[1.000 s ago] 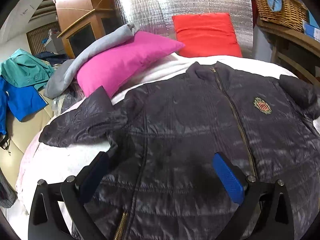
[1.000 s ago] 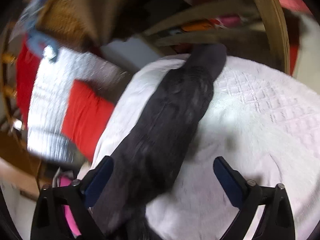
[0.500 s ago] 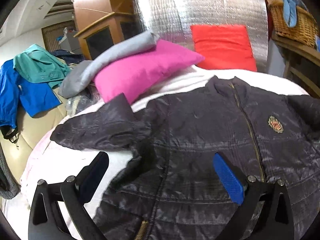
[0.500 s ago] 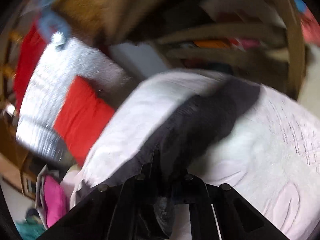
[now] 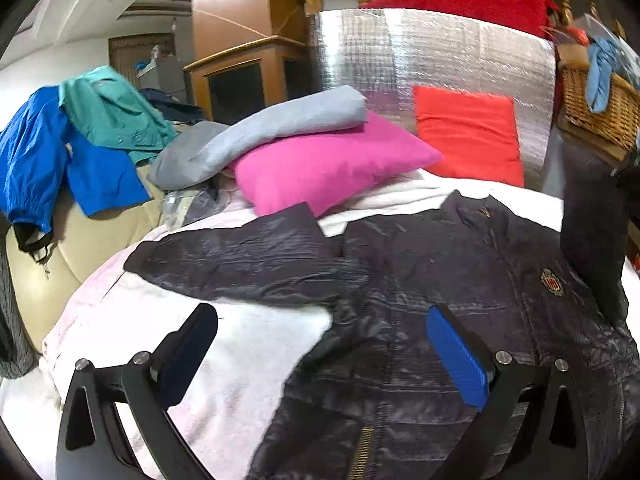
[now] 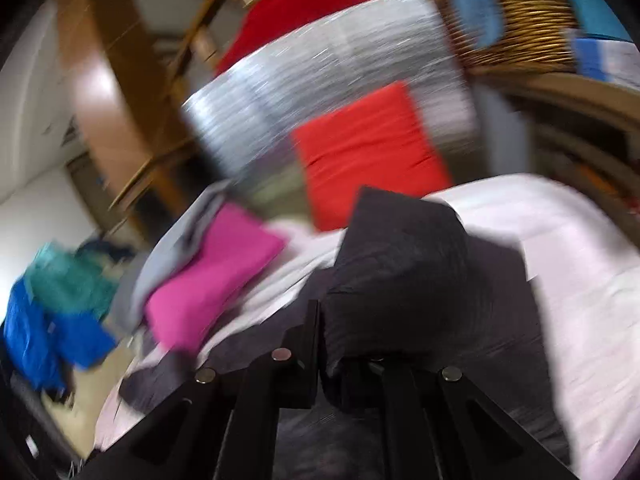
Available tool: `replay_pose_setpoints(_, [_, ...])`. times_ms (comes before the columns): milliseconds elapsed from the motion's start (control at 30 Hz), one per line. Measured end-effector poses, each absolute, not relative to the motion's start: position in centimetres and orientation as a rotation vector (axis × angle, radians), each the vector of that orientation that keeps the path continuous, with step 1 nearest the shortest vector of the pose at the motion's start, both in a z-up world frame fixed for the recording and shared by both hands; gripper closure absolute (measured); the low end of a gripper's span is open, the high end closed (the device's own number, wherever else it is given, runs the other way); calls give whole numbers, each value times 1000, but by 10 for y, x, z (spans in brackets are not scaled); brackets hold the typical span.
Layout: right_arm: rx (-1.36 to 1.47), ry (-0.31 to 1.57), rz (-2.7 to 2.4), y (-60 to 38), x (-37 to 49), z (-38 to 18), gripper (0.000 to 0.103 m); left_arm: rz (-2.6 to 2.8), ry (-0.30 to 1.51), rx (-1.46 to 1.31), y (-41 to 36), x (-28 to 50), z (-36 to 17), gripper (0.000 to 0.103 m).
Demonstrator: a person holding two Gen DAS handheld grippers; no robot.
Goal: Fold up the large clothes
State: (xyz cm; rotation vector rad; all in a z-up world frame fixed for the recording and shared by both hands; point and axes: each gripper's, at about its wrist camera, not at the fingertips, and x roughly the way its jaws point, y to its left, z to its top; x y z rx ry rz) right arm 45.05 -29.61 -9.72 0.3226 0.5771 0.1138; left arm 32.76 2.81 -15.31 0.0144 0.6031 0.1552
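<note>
Left gripper (image 5: 320,344): jaws wide apart, nothing between the pads, angled down over the bed. Dark quilted jacket (image 5: 440,288) lies front-up on the white blanket (image 5: 248,352), directly ahead of and under the fingers. Blue pad of the right-hand finger (image 5: 456,356) sits over the jacket body; the left-hand finger sits over bare blanket. One sleeve (image 5: 240,256) is spread out flat ahead-left of the tips. Zip runs down the front; a crest badge (image 5: 552,281) shows ahead-right.

Right gripper (image 6: 320,340): jaws pinched on the jacket's other sleeve (image 6: 400,272), fabric bunched up between and over the fingers, cuff end standing above the tips. View is heavily motion-blurred. In the left wrist view that lifted sleeve (image 5: 592,232) hangs as a dark vertical strip at far right, above the jacket's shoulder.

Beyond the left tips: pink pillow (image 5: 328,164) with a grey garment (image 5: 264,132) on top, red cushion (image 5: 468,132) against silver foil sheet (image 5: 432,52). Wicker basket (image 5: 600,104) far right.
</note>
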Motion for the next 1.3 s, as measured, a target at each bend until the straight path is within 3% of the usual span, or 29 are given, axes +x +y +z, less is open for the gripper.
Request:
replay_pose_setpoints(200, [266, 827, 208, -227, 478, -167, 85, 178, 595, -24, 52, 321, -149, 0])
replay_pose_setpoints(233, [275, 884, 230, -220, 482, -182, 66, 180, 595, -26, 53, 320, -149, 0])
replay_pose_setpoints(267, [283, 912, 243, -217, 479, -192, 35, 181, 595, -31, 55, 320, -150, 0])
replay_pose_setpoints(300, [296, 926, 260, -214, 472, -204, 24, 180, 595, -34, 56, 319, -149, 0])
replay_pose_setpoints(333, [303, 934, 263, -213, 468, -212, 20, 178, 596, -38, 57, 319, -150, 0])
replay_pose_setpoints(700, [362, 1030, 452, -255, 402, -205, 20, 164, 601, -27, 41, 326, -153, 0])
replay_pose_setpoints(800, [453, 1013, 554, -279, 387, -196, 20, 95, 656, -41, 31, 339, -163, 0])
replay_pose_setpoints(900, [624, 866, 626, -333, 370, -175, 20, 9, 733, -61, 17, 358, -179, 0])
replay_pose_setpoints(1067, [730, 652, 183, -436, 370, -168, 20, -102, 798, -69, -12, 380, -195, 0])
replay_pose_setpoints(1300, [759, 765, -147, -500, 408, -235, 20, -253, 839, -178, -48, 411, -203, 0])
